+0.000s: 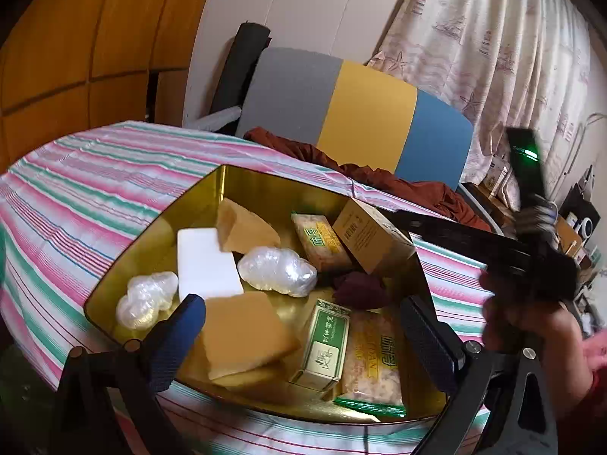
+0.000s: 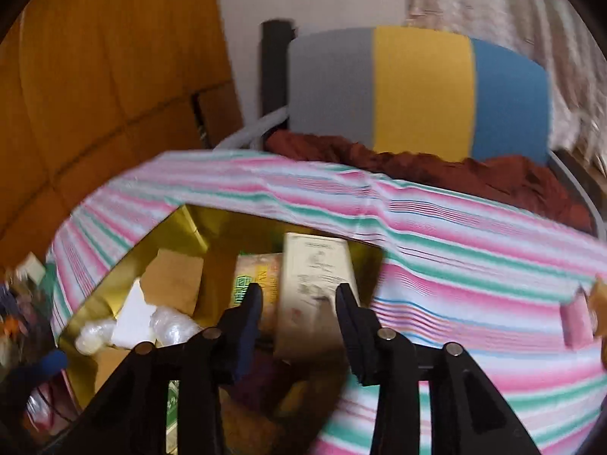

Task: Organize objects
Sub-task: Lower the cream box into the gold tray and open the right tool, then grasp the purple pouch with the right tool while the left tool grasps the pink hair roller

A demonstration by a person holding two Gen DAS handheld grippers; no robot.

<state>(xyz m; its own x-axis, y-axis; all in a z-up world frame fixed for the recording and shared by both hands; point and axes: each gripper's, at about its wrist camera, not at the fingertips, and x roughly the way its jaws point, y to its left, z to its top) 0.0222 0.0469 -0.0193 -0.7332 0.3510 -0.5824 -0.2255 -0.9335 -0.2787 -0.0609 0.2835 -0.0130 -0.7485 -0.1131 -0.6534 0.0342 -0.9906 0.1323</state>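
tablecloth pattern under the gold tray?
The tablecloth has pink, white and green stripes with thin blue lines; it shows best in the left wrist view, around the gold tray.

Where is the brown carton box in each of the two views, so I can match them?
Left wrist view: brown carton box right of centre, leaning at the gold tray's far right corner.
Right wrist view: same box at centre, just ahead of the right gripper, between its fingers.
Shared landmark: the grey, yellow and blue chair back.
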